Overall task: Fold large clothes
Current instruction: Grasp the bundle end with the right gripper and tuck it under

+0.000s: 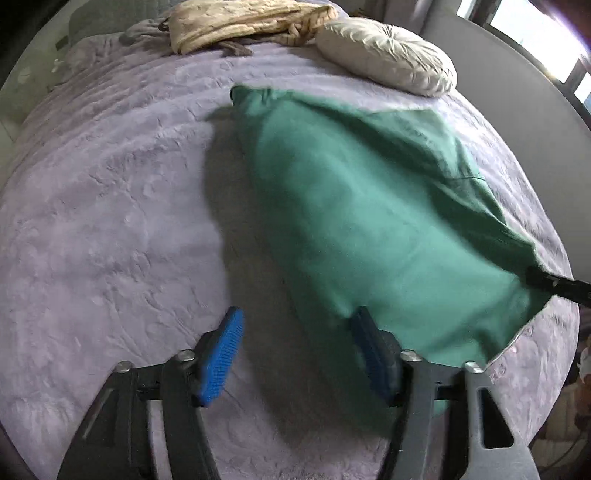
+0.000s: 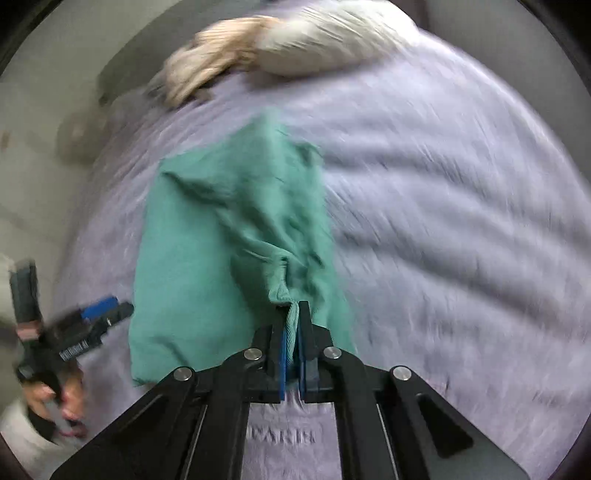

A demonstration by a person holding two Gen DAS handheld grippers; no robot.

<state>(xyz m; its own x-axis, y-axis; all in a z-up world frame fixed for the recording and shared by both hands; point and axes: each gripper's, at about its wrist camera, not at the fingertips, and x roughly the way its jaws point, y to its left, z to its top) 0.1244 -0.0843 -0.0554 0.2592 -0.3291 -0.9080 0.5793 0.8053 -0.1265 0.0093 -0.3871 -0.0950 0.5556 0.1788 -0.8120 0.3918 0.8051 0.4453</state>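
A green garment (image 1: pixel 362 221) lies spread on a lilac bedspread (image 1: pixel 110 221), its near right corner lifted. My left gripper (image 1: pixel 297 315) hangs open above the bed at the garment's near left edge. Its right finger (image 1: pixel 373 350) overlaps the cloth and its left finger (image 1: pixel 221 354) is over bare bedspread; nothing is pinched. In the right wrist view my right gripper (image 2: pixel 293 306) is shut on the ribbed hem of the green garment (image 2: pixel 229 240), which bunches up to the pads. The left gripper (image 2: pixel 110 308) shows there at the garment's left edge, held by a hand (image 2: pixel 55 398).
A round white cushion (image 1: pixel 388 55) and a crumpled beige quilt (image 1: pixel 240 26) lie at the far end of the bed. A grey panel (image 1: pixel 509 85) and a bright window (image 1: pixel 535 33) stand to the far right. Wide bare bedspread (image 2: pixel 461 221) stretches right of the garment.
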